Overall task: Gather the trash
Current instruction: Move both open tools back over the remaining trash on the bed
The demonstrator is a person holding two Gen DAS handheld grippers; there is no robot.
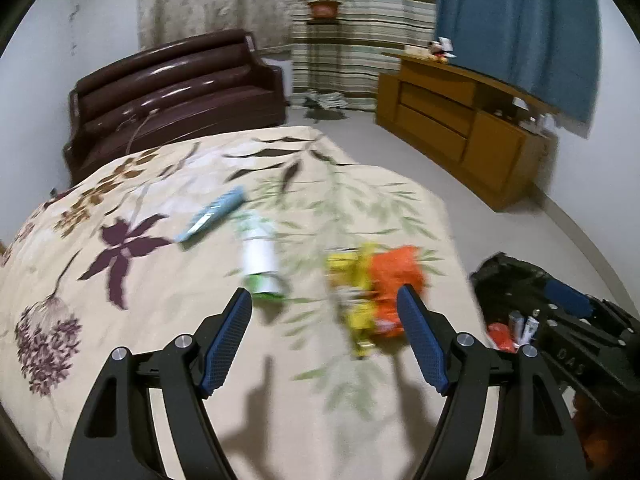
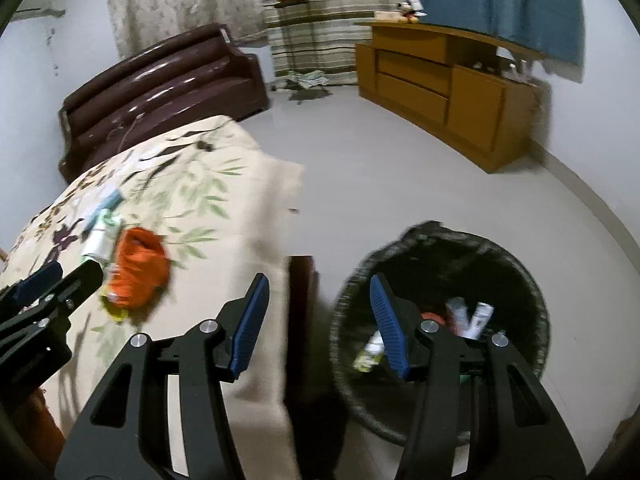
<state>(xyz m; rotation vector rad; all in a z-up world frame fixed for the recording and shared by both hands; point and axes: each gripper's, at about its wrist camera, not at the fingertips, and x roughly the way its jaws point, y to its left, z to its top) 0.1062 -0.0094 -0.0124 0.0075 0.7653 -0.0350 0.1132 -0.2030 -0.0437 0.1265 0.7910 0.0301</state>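
Note:
On the floral cloth of the table (image 1: 168, 184) lie an orange and yellow wrapper (image 1: 380, 284), a white and green tube (image 1: 260, 260) and a pale blue packet (image 1: 212, 216). My left gripper (image 1: 325, 300) is open and empty just short of the wrapper and the tube. My right gripper (image 2: 320, 284) is open and empty above the near rim of the black trash bin (image 2: 516, 276), which holds several pieces of trash. The wrapper (image 2: 140, 268) and the left gripper (image 2: 60, 280) also show in the right wrist view.
The bin stands on the grey floor (image 2: 380, 168) just right of the table edge. A dark brown sofa (image 1: 176, 88) stands behind the table. A wooden cabinet (image 1: 464, 128) lines the right wall. A potted plant (image 1: 322, 4) stands by the curtains.

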